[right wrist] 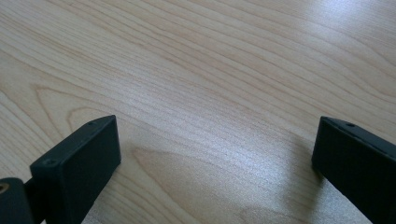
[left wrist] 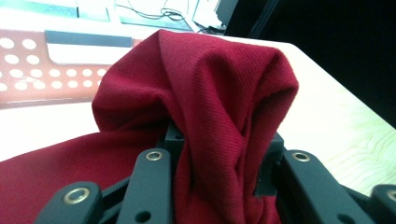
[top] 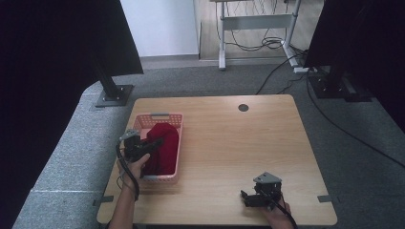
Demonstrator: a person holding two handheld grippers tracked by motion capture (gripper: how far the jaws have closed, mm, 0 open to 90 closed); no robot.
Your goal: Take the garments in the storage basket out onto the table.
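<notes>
At the left of the high view, the left gripper [top: 152, 144] pinches a fold of dark red cloth [top: 162, 145] that lies in a pink perforated basket [top: 177, 143] on the wooden table [top: 239, 143], while at lower right the right gripper [top: 246, 198] rests with jaws spread wide, holding nothing.

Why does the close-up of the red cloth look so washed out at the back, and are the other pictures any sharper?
Left gripper view: the pink basket and table behind the red cloth are glared out to near white, while the cloth weave is crisp. Right gripper view: the wood grain is sharp, with soft shadows beside the open right tongs. High view: evenly lit, small and a little soft, with dark corners.
</notes>
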